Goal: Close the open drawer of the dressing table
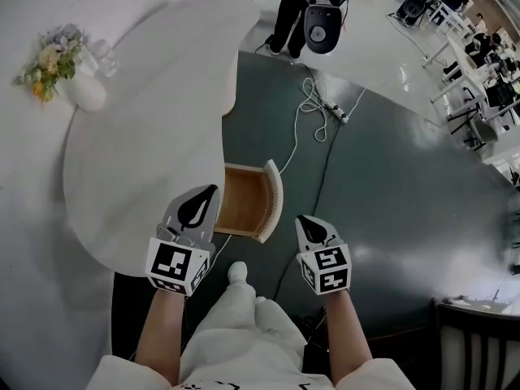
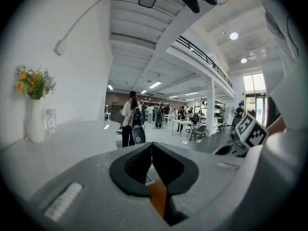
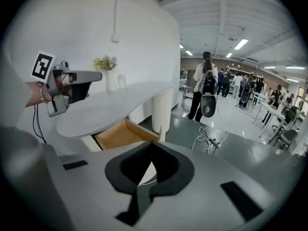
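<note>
Nearest to you, both grippers are empty. The left gripper (image 1: 207, 197) has its jaws clenched tip to tip on nothing, and the right gripper (image 1: 307, 224) is the same, pads touching with nothing between them. The left one hovers over the counter (image 1: 138, 161) edge just beside the drawer. The right one sits out on the floor side of the drawer front, near it but not touching. The drawer (image 1: 244, 203) is pulled well out from under the counter, bare wood showing inside and the ribbed white front (image 1: 277, 193) facing away from the counter. So I'd call this the approach step, with no push started yet. For the next move you probably want the right jaws flat against that ribbed front, then a straight shove in toward the counter. No need to unclench, a closed tip pushes fine, but that front is curved so it might skid sideways. Only the head view shows both grippers and how far out the drawer is. The right gripper view gives you the drawer side-on under the top, plus the left gripper. The left gripper view only catches a sliver of orange wood between its jaws, but it looks across the counter to the flower vase (image 1: 80, 93) and a glass (image 1: 104, 57). Farther off there's a cable (image 1: 313, 108) on the floor and people in the hall.
</note>
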`<state>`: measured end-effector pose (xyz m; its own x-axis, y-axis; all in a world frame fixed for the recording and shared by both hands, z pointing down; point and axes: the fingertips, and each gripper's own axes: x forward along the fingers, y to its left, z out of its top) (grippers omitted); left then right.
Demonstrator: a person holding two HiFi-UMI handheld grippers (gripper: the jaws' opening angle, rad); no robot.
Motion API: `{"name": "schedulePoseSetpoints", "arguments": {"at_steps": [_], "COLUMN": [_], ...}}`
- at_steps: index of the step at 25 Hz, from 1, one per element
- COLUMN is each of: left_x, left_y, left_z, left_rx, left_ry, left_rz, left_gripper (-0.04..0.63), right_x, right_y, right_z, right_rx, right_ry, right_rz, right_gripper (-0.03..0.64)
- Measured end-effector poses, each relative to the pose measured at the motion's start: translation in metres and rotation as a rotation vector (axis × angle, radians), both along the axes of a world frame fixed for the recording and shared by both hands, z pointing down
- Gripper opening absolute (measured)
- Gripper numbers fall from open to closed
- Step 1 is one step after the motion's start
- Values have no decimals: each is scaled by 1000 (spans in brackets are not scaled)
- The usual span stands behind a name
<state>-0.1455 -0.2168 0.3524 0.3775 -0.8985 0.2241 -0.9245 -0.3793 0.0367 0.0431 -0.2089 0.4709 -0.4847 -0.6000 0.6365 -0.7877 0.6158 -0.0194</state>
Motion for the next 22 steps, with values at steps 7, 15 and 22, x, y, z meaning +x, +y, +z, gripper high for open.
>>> {"name": "schedulePoseSetpoints", "arguments": {"at_steps": [7, 15, 22], "left_x": [-2, 2, 5], "left_y": [-12, -18, -19], "left_z": [30, 51, 64], "left_rx": [-42, -64, -71], "left_ry": [-29, -45, -24], "left_rz": [3, -40, -83], "left_gripper": [15, 15, 15], "right_x": [-5, -1, 3], "right_y": [-9, -17, -24], "right_z": [59, 101, 138], "right_rx": [-73, -141, -247], "right_ry": [58, 42, -54], "right_rz": [-57, -79, -17], "right_gripper": [-3, -3, -3]}}
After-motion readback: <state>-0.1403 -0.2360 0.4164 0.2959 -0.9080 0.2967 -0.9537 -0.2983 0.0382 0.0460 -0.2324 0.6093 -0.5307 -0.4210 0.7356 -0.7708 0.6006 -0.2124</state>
